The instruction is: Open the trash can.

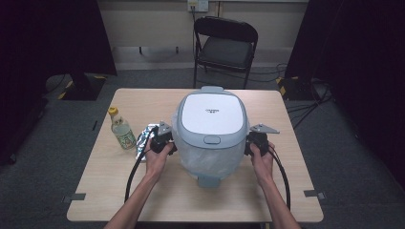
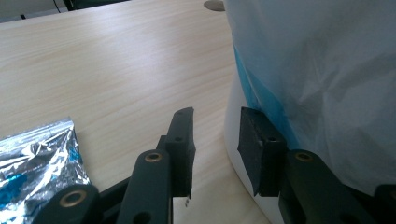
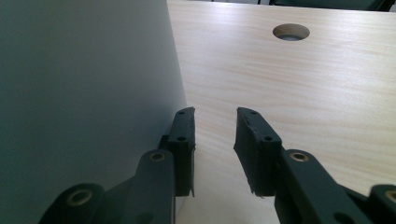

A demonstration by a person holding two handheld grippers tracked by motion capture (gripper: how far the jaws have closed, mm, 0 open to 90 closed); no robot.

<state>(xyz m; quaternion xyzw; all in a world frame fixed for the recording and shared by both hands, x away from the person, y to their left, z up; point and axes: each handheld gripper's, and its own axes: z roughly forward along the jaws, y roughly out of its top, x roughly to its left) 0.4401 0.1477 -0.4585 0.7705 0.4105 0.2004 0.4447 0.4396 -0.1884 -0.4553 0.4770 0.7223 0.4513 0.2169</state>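
Observation:
A grey-and-white rice cooker [image 1: 212, 114] stands mid-table with its lid down. A thin clear plastic bag [image 1: 210, 160] covers its front. My left gripper [image 1: 165, 144] sits at the cooker's left side. In the left gripper view the left gripper [image 2: 215, 116] is open over bare wood, one jaw close against the white cooker wall [image 2: 232, 116] and the bag [image 2: 327, 70]. My right gripper [image 1: 252, 144] is at the cooker's right side. In the right gripper view the right gripper [image 3: 214, 116] is also open with nothing between the jaws, one jaw beside the grey cooker wall [image 3: 84, 93].
A small bottle with a yellow cap [image 1: 122, 130] and a crinkled foil pouch [image 1: 142, 143] lie left of the left gripper; the pouch [image 2: 37, 154] is near its jaws. The wooden table [image 1: 143, 191] has a cable hole [image 3: 291, 31]. A black folding chair [image 1: 224, 47] stands behind.

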